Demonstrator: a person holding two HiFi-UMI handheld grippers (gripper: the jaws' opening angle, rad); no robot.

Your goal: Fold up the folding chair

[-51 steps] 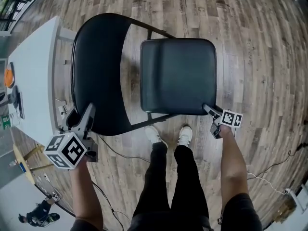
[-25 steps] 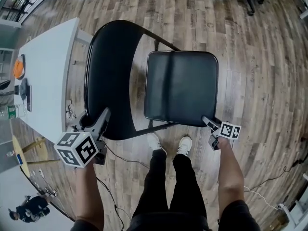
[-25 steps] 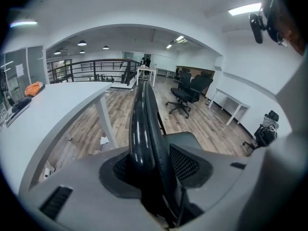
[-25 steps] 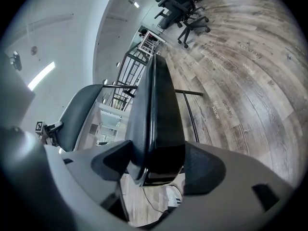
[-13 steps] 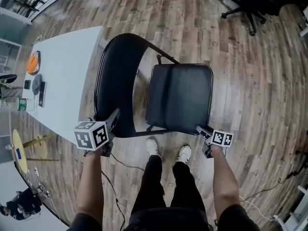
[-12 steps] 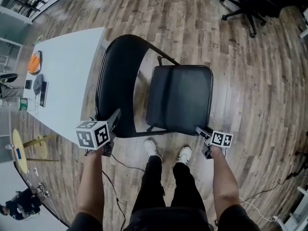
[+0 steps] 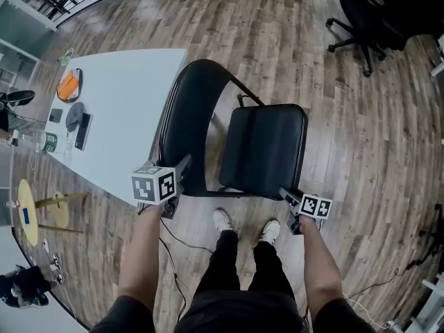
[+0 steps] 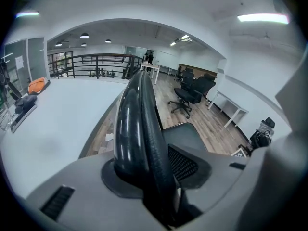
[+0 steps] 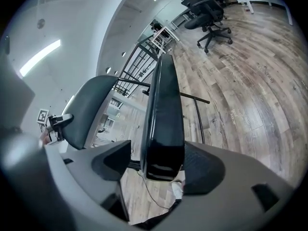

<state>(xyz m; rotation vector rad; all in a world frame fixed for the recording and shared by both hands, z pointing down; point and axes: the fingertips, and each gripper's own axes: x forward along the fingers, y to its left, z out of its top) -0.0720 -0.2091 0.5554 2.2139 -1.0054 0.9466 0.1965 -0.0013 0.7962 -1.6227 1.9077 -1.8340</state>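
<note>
We work on a wood-plank floor (image 7: 361,137) in an open office. All places below are given from the folding chair (image 7: 236,141).

Surroundings:
- A white tabletop (image 7: 125,116) stands just beside the backrest (image 7: 189,116), on its far side from the seat (image 7: 263,151). It carries an orange item (image 7: 69,85) and a bottle (image 7: 43,142).
- A black office chair (image 7: 361,19) stands well apart, beyond the seat.
- A dark cable (image 7: 173,245) lies on the floor at the chair's near side, by our shoes (image 7: 223,220).
- Only the tabletop edge crowds the chair.

Change since half a second ago: the seat now looks narrower in the head view, both grippers sit closer to the camera, and more of the tabletop is in frame.

Orientation: the chair faces away from the tabletop, toward the right of the head view. The backrest rim's long axis runs away from us, alongside the tabletop edge. In the right gripper view the seat shows edge-on.

Grippers:
- The left gripper (image 7: 182,168) has its jaws closing on the backrest's near end, with the rim and pad between them.
- The right gripper (image 7: 286,195) holds the seat's near front corner between fairly wide jaws.
</note>
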